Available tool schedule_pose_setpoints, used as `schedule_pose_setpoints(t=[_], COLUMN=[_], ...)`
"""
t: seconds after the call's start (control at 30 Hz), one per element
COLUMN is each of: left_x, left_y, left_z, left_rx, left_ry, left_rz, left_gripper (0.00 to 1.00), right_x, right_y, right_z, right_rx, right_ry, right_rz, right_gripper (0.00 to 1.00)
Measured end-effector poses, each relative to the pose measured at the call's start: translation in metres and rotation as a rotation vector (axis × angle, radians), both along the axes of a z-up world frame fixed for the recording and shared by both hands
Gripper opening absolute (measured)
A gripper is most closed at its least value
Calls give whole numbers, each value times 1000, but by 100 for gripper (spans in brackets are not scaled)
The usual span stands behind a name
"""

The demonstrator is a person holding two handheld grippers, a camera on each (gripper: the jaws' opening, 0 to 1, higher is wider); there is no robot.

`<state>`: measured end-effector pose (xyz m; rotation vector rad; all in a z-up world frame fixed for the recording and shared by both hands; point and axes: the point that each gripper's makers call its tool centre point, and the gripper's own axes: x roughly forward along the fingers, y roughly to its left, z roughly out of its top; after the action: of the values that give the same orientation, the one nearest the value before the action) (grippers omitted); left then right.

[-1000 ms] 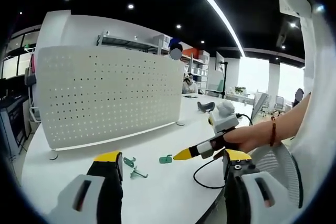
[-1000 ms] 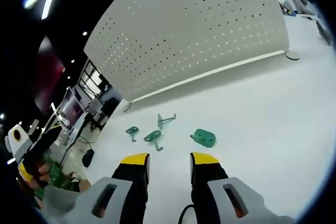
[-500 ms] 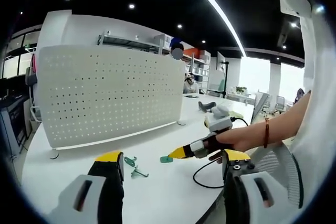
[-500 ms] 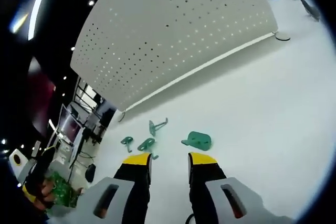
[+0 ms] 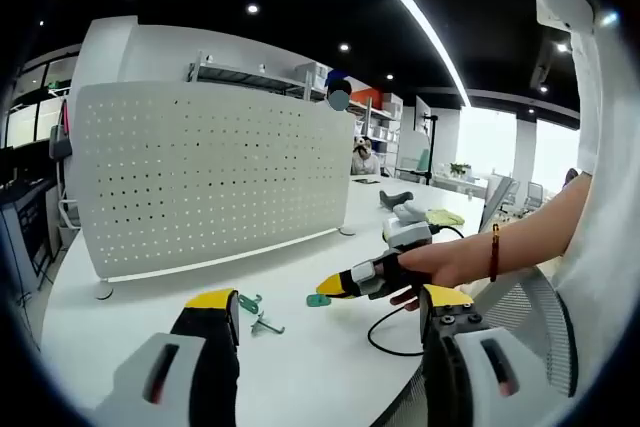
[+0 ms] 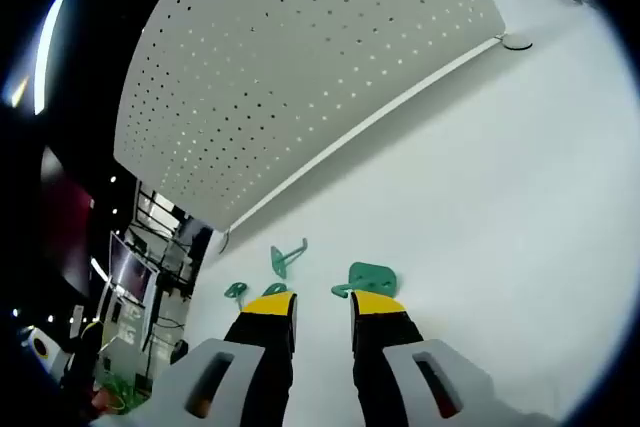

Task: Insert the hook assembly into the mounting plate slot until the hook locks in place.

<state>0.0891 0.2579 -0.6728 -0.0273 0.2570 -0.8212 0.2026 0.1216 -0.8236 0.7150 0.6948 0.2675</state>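
Here the right tongs [image 6: 321, 304] stand released over the white desk [image 6: 520, 207], their yellow-tipped jaws parted with nothing between them. In the right gripper view the green mounting plate [image 6: 372, 278] lies flat on the desk just above the right-hand jaw tip, at lower centre of the frame; whether tip and plate touch cannot be told. A green hook [image 6: 283, 257] lies up and to the left of the jaws, and a smaller green hook piece [image 6: 236, 290] sits farther left. The perforated white panel [image 6: 300, 77] stands behind them, across the upper frame.

In the left gripper view the left tongs [image 5: 322, 315] are likewise released and empty at the bottom of the frame, while the right tongs [image 5: 335, 287] reach in from the right, tips just beside the mounting plate [image 5: 318, 299]. The right tongs are judged the nearer to the plate, which lies directly ahead of them; its long axis runs roughly across their jaws.
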Motion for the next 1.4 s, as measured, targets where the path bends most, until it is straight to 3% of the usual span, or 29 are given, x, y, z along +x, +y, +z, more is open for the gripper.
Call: schedule_pose_setpoints(t=[0.17,0.3,0.47,0.93,1.03,1.1,1.17,1.3,1.4], left_x=[1,1,1,0,-1,-1,-1,-1,-2], left_y=[0,0,1,0,-1,-1,-2,-2,-2], left_z=[-1,-2,-3,-6,-6,-5,-6,-6,-6], left_rx=[3,4,3,1,0,-2,-4,-3,-4], left_ry=[7,11,15,25,26,26,30,30,28], left_rz=[0,1,3,-7,-9,-11,-14,-16,-17], left_gripper=[73,73,72,69,69,68,68,67,67], right_x=[4,4,4,0,3,1,-8,-6,-3], right_y=[-3,-2,-2,-16,-27,-21,-12,1,6], right_z=[-2,-8,-7,-13,-12,-9,-15,-12,-8], right_rx=[7,-15,-34,-108,-126,-93,-120,-47,-53], right_ry=[11,36,23,42,32,31,72,55,27], right_rz=[-23,0,16,50,10,36,118,111,118], right_gripper=[12,7,2,2,2,2,3,3,4])
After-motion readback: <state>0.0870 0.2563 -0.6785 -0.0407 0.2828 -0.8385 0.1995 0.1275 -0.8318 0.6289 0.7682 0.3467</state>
